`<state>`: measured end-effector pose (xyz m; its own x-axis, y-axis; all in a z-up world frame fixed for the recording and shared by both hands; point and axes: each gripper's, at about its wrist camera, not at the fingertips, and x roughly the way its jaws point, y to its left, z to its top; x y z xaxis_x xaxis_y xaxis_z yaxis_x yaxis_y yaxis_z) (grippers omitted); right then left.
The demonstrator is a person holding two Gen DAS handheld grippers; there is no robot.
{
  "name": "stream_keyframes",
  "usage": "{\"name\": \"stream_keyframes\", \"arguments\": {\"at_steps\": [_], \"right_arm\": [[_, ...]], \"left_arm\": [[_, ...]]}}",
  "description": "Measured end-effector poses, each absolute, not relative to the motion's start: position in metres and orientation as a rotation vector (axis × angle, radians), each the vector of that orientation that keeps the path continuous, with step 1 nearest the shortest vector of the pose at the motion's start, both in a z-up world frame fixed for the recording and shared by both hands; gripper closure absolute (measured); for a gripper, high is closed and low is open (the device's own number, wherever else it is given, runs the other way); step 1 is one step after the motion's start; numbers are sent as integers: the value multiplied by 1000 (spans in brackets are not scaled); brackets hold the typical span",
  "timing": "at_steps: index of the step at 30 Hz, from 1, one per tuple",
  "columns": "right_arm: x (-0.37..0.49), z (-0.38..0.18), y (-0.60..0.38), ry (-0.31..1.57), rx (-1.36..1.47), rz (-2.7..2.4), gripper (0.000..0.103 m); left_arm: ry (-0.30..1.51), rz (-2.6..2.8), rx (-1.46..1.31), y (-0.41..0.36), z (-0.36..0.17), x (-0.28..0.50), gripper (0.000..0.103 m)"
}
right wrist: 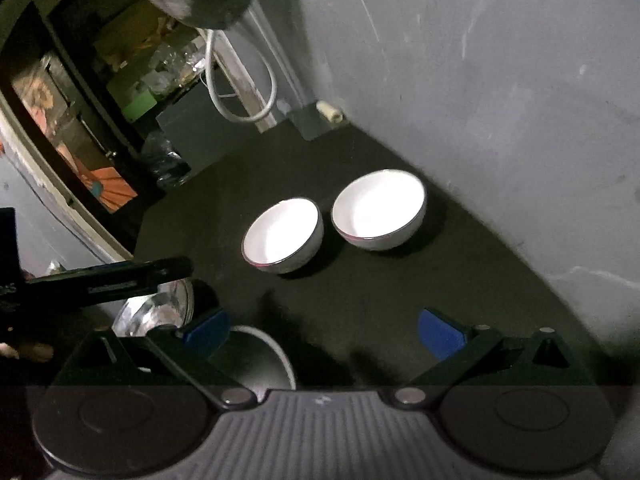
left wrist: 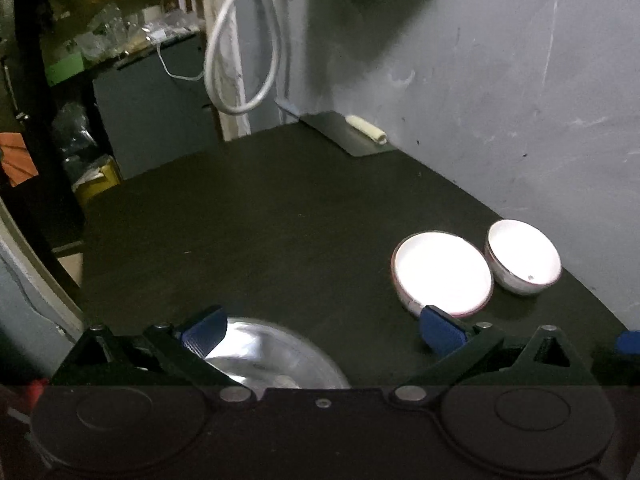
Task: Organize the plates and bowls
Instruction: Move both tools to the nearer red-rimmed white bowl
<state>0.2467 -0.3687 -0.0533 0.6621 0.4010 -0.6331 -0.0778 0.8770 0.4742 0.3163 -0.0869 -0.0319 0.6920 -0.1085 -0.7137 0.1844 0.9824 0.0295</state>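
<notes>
A: Dark bench (left wrist: pixel 280 208) against a grey wall (left wrist: pixel 500 80). Landmark is the white cable loop (left wrist: pixel 240 72) hanging at the far corner. What's out on the bench?

B: Two white bowls (right wrist: pixel 282 236) (right wrist: pixel 379 209), well this side of the loop and over toward the wall, side by side, upright, a narrow gap between them. Both rims carry a thin dark-red line.

A: And nearer to us?

B: A shiny metal plate (left wrist: pixel 276 360), much closer than the loop, lying right under the left tongs (left wrist: pixel 324 330). In the right wrist view a second pale rim (right wrist: pixel 272 350) shows below the right tongs (right wrist: pixel 324 330); I can't tell what dish it is.

A: State of the tongs?

B: Left tongs spread as wide as they go, blue pads (left wrist: pixel 205 334) apart, nothing pinched; the plate sits beneath them, not between. Right tongs likewise stand apart, pads clear of everything, empty.

A: Anything by the loop itself?

B: A small cream roll (left wrist: pixel 367 129) on a flat grey sheet (left wrist: pixel 340 136), just to the wall side of the loop. Beyond the loop, cluttered shelves (left wrist: pixel 112 36), too dim to sort.
</notes>
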Motion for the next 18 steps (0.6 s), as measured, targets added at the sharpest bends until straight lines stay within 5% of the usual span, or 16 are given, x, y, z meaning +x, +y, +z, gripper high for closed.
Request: {"name": "stream_keyframes", "arguments": {"at_steps": [6,18], "right_arm": [[283,-70,-366,834,483,353,1],[319,-89,-359,868,559,401,21]], "left_arm": [[877,-140,122,-107,-53,356,1],[944,-178,76,-116,-64,394,9]]}}
